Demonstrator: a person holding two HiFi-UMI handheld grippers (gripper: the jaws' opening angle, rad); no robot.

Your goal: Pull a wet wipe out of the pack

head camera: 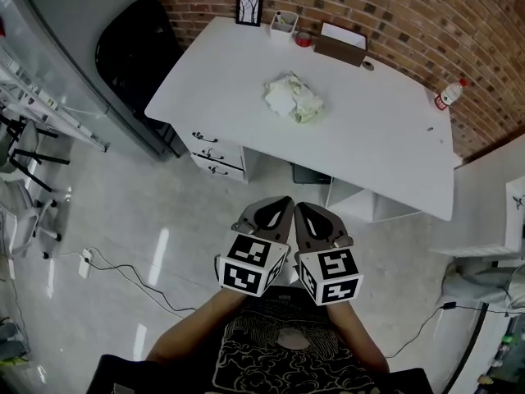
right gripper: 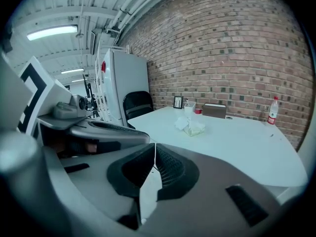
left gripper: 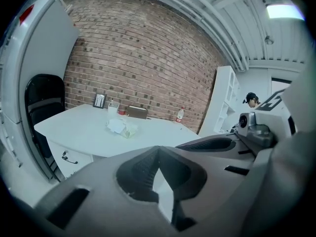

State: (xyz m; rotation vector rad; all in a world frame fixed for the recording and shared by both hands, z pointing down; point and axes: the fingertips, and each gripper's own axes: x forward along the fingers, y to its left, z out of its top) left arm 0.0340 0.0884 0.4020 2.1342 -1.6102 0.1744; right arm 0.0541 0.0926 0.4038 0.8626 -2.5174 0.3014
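The wet wipe pack (head camera: 293, 98) is a crumpled pale green and white bundle in the middle of the white table (head camera: 385, 138). It shows small and far off in the left gripper view (left gripper: 122, 127) and in the right gripper view (right gripper: 190, 126). My left gripper (head camera: 283, 202) and right gripper (head camera: 301, 208) are side by side close to my body, over the floor and well short of the table. Each has its jaws shut with nothing between them, as the left gripper (left gripper: 158, 149) and right gripper (right gripper: 154, 147) show in their own views.
At the table's far edge stand a picture frame (head camera: 248, 10), a cup (head camera: 284, 23), a red tape roll (head camera: 303, 39), a brown box (head camera: 340, 46) and a bottle (head camera: 449, 94). A black chair (head camera: 135, 48) is at the table's left end. Drawers (head camera: 217, 154) sit under it. Cables (head camera: 131, 281) cross the floor.
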